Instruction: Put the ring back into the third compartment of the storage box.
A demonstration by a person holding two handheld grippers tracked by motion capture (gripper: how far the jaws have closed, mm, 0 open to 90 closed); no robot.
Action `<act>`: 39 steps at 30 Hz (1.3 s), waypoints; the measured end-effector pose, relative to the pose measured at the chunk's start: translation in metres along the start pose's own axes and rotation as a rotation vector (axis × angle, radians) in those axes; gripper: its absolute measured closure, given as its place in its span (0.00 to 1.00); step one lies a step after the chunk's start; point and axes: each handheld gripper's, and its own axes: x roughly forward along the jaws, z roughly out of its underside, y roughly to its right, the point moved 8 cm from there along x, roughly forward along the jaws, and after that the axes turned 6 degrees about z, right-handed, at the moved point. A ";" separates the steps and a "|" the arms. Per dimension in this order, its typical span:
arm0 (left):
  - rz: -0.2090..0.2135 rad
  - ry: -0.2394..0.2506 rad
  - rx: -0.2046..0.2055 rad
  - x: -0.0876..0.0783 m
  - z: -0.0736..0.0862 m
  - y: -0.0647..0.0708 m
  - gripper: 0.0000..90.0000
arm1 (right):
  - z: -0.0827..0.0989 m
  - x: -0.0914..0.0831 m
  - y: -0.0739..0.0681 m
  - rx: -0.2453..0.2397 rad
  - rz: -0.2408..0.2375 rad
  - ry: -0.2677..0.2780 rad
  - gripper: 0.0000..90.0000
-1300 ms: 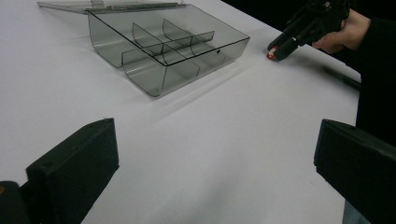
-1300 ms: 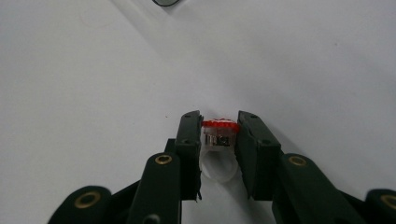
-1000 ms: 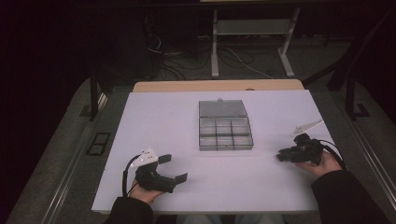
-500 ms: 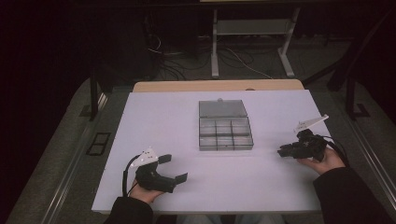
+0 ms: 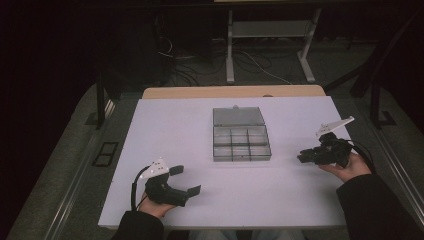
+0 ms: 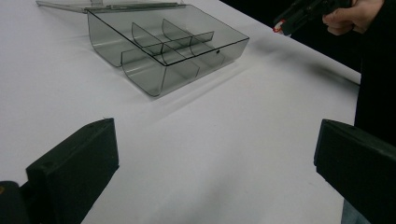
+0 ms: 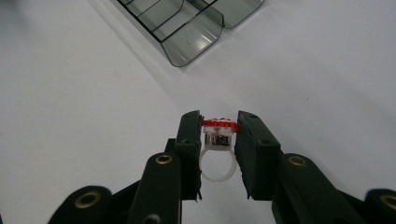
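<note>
Red and white plastic: a toy ring (image 7: 218,147) sits clamped between the jaws of the right gripper (image 7: 219,140), its red top facing away from the hand toward the box (image 7: 187,23) and its white band hanging back toward the gripper body. The band's opening faces the right gripper view, so the ring's axis through the hole runs roughly along the jaws. The pads press on the ring's small silver middle from both sides, a tight clench, lifted clear above the white worktop (image 7: 70,93).

From the high view, the right gripper (image 5: 311,156) is off to the right of the box (image 5: 241,142), near it but apart, pointing toward it. The box is smoky clear plastic, divided into compartments, its lid (image 5: 238,116) folded open flat on the far side; its long side runs across the worktop (image 5: 175,125).

The left gripper (image 5: 186,181) rests in front of the box and to its left, well apart from it, jaws spread wide and holding nothing. In the left gripper view the box (image 6: 163,46) lies ahead.
</note>
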 end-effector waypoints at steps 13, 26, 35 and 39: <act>0.003 0.000 -0.001 0.000 0.000 0.000 0.00 | -0.022 0.000 -0.005 -0.021 -0.005 0.009 0.77; 0.004 0.000 0.000 0.000 0.000 0.000 0.00 | -0.044 -0.002 -0.012 -0.057 -0.006 0.010 0.77; 0.007 -0.007 0.002 0.001 0.001 0.001 0.00 | -0.060 0.002 -0.016 -0.072 -0.005 0.013 0.77; 0.010 -0.009 0.004 0.002 0.001 0.001 0.00 | -0.068 0.003 -0.020 -0.080 -0.010 0.014 0.77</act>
